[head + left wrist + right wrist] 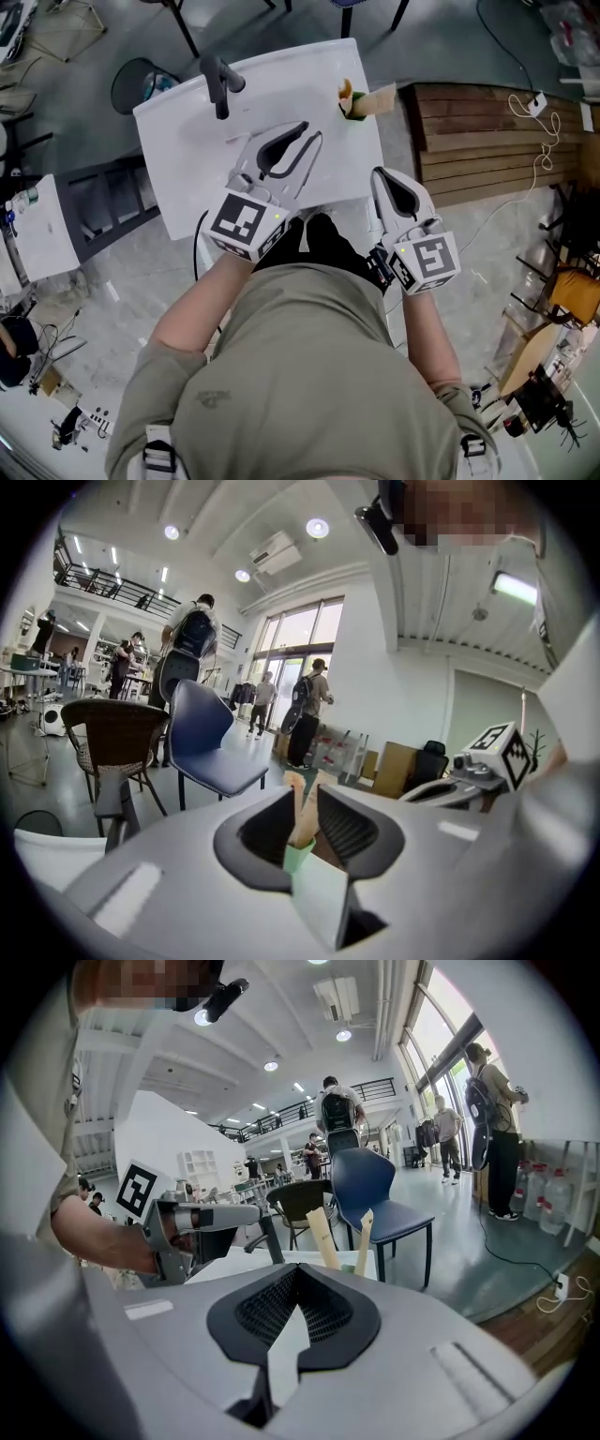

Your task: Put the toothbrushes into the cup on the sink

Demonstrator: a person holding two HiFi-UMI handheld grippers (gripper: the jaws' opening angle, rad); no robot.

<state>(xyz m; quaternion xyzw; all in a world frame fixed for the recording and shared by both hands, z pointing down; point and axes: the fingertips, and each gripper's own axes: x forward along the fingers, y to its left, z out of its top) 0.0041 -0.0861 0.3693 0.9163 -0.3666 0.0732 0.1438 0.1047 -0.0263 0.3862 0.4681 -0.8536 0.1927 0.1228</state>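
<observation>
Nearest: right gripper (pixel 382 178) at the sink's near right edge, fingers together, nothing between them. Left gripper (pixel 312 131) further out over the sink (pixel 187 169), fingers apart with a clear gap, pads on nothing. Beyond both, at the far right corner of the sink, the cup (pixel 298 855), green, upright. Two toothbrushes (pixel 324 1232), tan and flat-looking, stand in it with long axes roughly upright, leaning a little apart at the top. Key relation: in the left gripper view the cup and brushes sit dead ahead in line with the gap between the fingers, but past the tips, not between the pads. In the head view the cup lies ahead and to the right of the left tips, and ahead and slightly left of the right tips; the left is the nearer of the two. Judgement: both brushes look placed, and no loose brush shows on the sink, so little or nothing is left to do. Faucet (pixel 221 82) at the far left of the sink, well apart from the cup. Hard to make out: brush heads versus handles, whether the tan is packaging, the cup's base in the right gripper view (cut off by the gripper body), and the sink's near edge, which is hidden by the person's body. Far: blue chair (pixel 211 742), people walking
</observation>
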